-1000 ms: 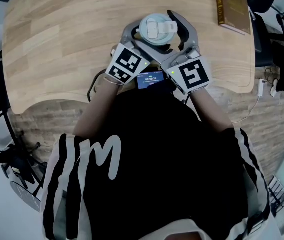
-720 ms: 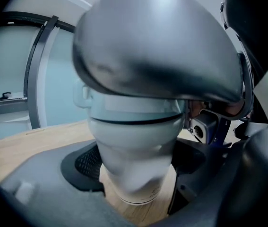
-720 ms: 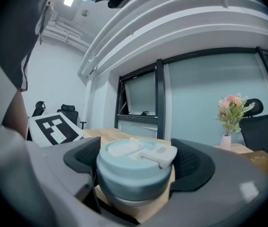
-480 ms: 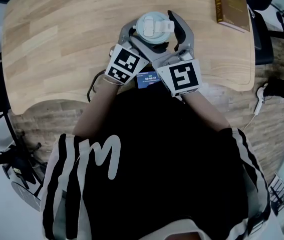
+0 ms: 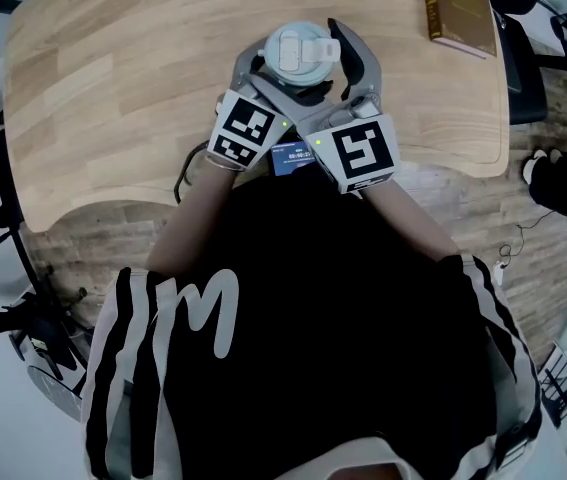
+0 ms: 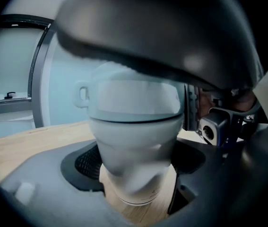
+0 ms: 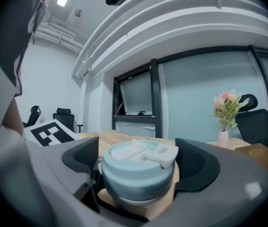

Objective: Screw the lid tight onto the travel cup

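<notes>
A pale blue travel cup [image 5: 300, 52] stands on the wooden table [image 5: 113, 88], its lid [image 7: 138, 161] on top with a white flap. Both grippers meet at it, just beyond the person's chest. My left gripper [image 6: 138, 161] is lower down and clasps the cup's body [image 6: 136, 145], with a pad against each side. My right gripper [image 7: 138, 162] is level with the lid, and its ribbed pads [image 7: 196, 164] close on the rim from both sides. In the head view their marker cubes sit at the left [image 5: 248, 128] and the right [image 5: 363, 153], and the cup's base is hidden.
A brown book [image 5: 458, 13] lies at the table's far right corner, with a small vase of flowers [image 7: 226, 112] near it. A small device with a blue screen [image 5: 298, 156] sits by the near edge under the grippers. Office chairs [image 7: 63, 117] stand beyond the table.
My right gripper's marker cube has swung left round the cup, and the lid's flap has turned a little with it. The left gripper has stayed put.
</notes>
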The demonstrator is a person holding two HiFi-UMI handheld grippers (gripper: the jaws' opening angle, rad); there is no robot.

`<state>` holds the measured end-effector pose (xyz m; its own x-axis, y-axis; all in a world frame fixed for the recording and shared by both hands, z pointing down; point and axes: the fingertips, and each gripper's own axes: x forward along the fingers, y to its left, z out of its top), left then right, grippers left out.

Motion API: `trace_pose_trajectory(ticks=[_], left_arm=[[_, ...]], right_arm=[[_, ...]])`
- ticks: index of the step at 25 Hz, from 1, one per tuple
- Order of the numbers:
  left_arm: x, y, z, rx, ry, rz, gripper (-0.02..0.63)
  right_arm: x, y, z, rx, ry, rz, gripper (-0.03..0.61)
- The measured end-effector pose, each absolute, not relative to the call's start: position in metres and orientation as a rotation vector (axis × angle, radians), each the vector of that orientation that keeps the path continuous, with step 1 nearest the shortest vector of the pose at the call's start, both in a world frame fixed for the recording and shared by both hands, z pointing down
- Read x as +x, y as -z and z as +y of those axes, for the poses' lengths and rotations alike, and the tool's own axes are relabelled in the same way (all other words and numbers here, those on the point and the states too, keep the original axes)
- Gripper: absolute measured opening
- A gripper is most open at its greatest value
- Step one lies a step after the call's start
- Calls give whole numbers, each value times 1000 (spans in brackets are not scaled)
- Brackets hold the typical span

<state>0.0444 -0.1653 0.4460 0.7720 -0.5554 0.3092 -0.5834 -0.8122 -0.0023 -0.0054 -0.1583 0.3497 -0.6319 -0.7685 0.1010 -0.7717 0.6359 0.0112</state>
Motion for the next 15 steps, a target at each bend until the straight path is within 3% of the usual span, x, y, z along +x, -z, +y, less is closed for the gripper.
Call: trace_pose_trajectory(ticks=[4, 9, 15], left_arm=[[45, -446, -166, 2873, -450, -915, 428], [44, -446, -166, 2880, -441, -893, 428], [45, -446, -165, 2892, -443, -859, 428]], right_arm=[[-1, -332, -148, 1036, -151, -2947, 532], [22, -326, -141, 406, -67, -3045, 532], [21, -340, -142, 29, -68, -2960, 531]])
